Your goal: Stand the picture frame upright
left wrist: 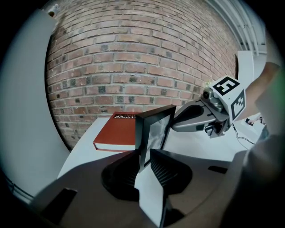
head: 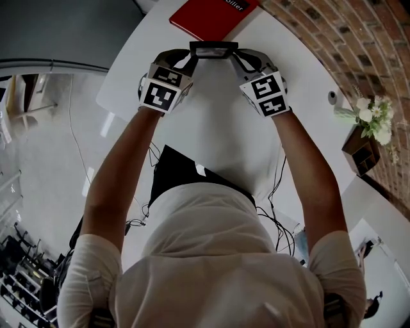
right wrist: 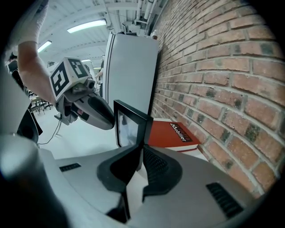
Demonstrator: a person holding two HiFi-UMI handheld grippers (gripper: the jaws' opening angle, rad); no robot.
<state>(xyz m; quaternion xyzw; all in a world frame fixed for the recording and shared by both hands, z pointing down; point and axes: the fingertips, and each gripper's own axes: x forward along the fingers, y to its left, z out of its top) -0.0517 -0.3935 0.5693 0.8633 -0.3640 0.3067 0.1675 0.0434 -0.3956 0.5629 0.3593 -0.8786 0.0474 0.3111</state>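
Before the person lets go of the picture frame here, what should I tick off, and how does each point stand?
1. Left gripper jaws closed on one side edge of the picture frame: ok.
2. Right gripper jaws closed on the opposite side edge: ok.
3. Frame close to vertical, as both gripper views show it: ok.
4. Bottom edge seated on the white table: cannot tell, the jaws hide it.
5. Back support folded out to carry the frame: cannot tell, no view shows it.
6. Red book clear of the frame: cannot tell, it lies just behind it toward the brick wall.
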